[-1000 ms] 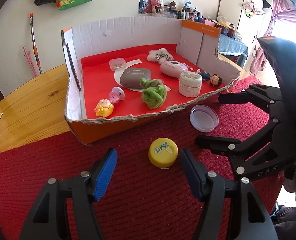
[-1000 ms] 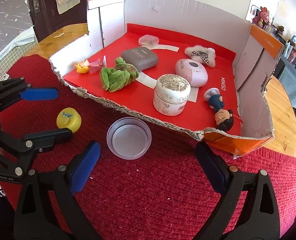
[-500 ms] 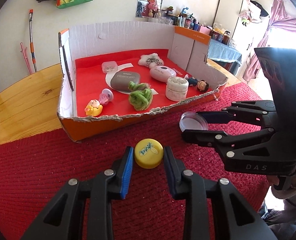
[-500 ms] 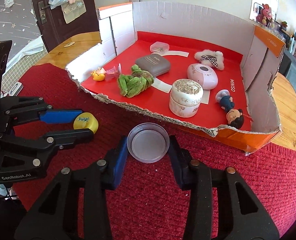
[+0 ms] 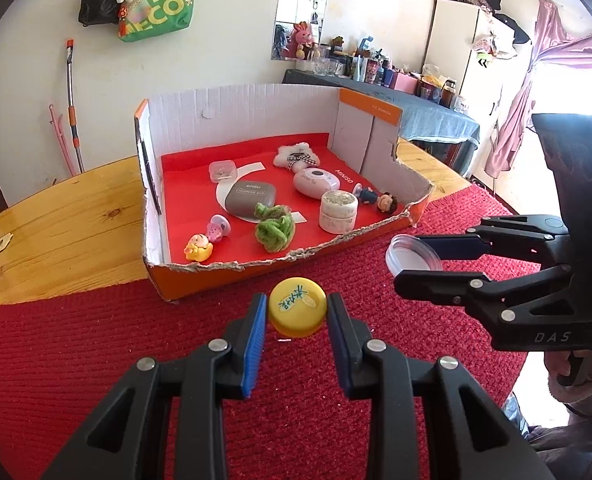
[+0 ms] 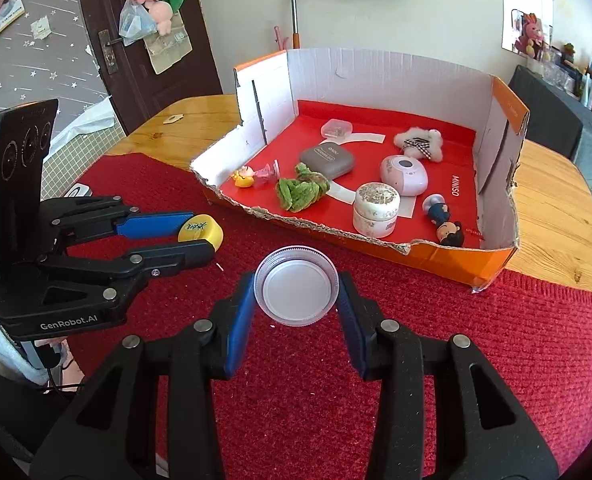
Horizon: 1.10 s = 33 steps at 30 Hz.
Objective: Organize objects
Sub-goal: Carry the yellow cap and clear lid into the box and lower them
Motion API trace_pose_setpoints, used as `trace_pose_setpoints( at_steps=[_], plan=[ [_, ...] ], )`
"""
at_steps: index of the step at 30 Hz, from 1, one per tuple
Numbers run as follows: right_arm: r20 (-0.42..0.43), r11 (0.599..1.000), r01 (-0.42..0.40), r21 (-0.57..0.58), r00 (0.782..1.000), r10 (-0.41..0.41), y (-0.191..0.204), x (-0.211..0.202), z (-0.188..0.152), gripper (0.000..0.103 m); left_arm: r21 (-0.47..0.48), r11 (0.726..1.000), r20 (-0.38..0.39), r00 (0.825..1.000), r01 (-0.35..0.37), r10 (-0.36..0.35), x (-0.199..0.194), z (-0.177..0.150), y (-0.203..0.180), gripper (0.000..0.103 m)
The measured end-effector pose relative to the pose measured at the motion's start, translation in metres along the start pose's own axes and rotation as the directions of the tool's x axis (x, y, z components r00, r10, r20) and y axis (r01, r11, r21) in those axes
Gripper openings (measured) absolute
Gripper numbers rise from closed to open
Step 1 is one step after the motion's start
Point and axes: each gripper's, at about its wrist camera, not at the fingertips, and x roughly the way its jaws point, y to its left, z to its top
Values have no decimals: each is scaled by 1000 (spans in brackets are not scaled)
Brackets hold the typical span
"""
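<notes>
The left gripper (image 5: 297,316) clamped a yellow bottle cap (image 5: 297,312) and the right gripper (image 6: 296,294) a clear plastic lid (image 6: 296,291), both held just above the red cloth (image 6: 496,340) in front of the torn cardboard box (image 6: 376,244), their jaws having just closed on them.

path: bare red cloth (image 6: 476,340) | block: box's torn front wall (image 6: 336,234)

A green tote bag (image 5: 158,4) hangs beside a mirror (image 5: 302,8).
</notes>
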Motion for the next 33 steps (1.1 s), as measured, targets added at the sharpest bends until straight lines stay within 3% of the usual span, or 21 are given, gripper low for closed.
trace_pose_setpoints(
  at_steps=[9, 15, 24, 33],
  plan=[
    [1, 1000, -10, 6, 1000, 10, -1, -6, -3, 39, -18, 1000, 7, 1000, -18, 18, -3, 2, 5, 32],
    [21, 1000, 11, -9, 1000, -11, -6, -14, 6, 39, -12, 998, 20, 997, -68, 68, -2, 23, 10, 32],
    [28, 995, 73, -70, 997, -71, -19, -8, 49, 39, 5, 987, 6, 987, -159, 159, 23, 63, 21, 32],
    [-33, 991, 76, -106, 996, -80, -38, 37, 106, 39, -11, 978, -64, 976, -207, 206, 64, 96, 40, 32]
  ],
)
